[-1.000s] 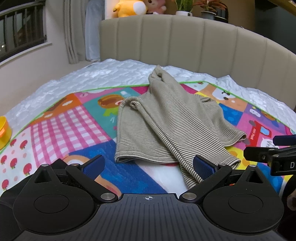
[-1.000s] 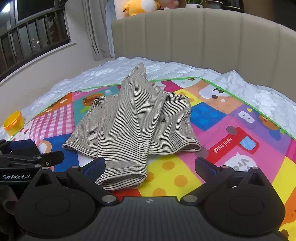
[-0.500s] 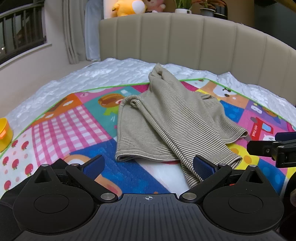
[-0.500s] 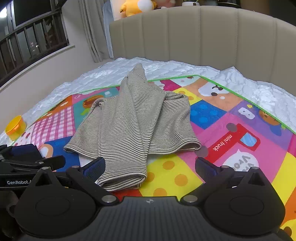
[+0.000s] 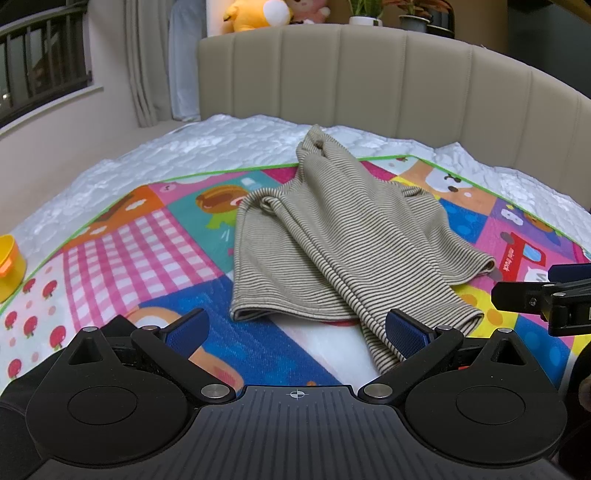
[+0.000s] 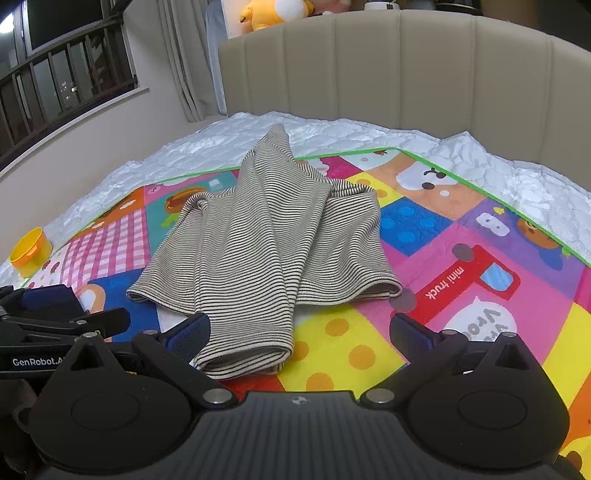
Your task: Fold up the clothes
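A beige striped knit garment (image 5: 332, 236) lies crumpled on a colourful play mat (image 5: 155, 254), with one sleeve laid across it toward me. It also shows in the right wrist view (image 6: 266, 251). My left gripper (image 5: 295, 332) is open and empty, just short of the garment's near hem. My right gripper (image 6: 299, 332) is open and empty, its left finger beside the sleeve cuff (image 6: 243, 358). Each gripper shows at the edge of the other's view: the right one (image 5: 546, 291) and the left one (image 6: 62, 317).
The mat lies on a white quilted mattress (image 5: 207, 147) with a padded beige headboard (image 5: 369, 74) behind. A yellow cup (image 6: 31, 251) stands at the mat's left edge. Plush toys (image 5: 258, 14) and plants sit on the ledge above the headboard.
Both grippers have drifted back and up slightly, so the garment sits a little farther away in both views. Neither gripper has opened or shut.
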Motion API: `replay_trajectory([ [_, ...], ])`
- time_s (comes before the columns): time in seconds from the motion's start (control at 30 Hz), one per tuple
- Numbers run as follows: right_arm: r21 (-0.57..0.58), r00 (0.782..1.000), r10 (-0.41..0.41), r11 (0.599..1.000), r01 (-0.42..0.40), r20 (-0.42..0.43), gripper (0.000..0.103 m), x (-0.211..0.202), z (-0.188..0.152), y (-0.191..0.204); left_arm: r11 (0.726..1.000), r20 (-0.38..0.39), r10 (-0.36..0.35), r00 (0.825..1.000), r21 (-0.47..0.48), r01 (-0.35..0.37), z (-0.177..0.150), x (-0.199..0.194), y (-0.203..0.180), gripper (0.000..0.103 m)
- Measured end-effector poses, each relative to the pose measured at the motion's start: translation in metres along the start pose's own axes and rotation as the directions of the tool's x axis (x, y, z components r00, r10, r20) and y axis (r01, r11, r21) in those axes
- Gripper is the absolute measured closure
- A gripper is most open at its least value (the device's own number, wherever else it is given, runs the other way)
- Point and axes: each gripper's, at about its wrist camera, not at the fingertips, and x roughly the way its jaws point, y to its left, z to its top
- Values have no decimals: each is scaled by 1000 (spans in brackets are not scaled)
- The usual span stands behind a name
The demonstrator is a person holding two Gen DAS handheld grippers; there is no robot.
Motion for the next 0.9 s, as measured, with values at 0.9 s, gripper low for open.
replay_trajectory([
  [0.9, 7, 1000, 5, 1000, -5, -4, 0, 1, 1, -1, 1000, 0, 2, 1000, 5, -2, 0, 0, -1, 0],
])
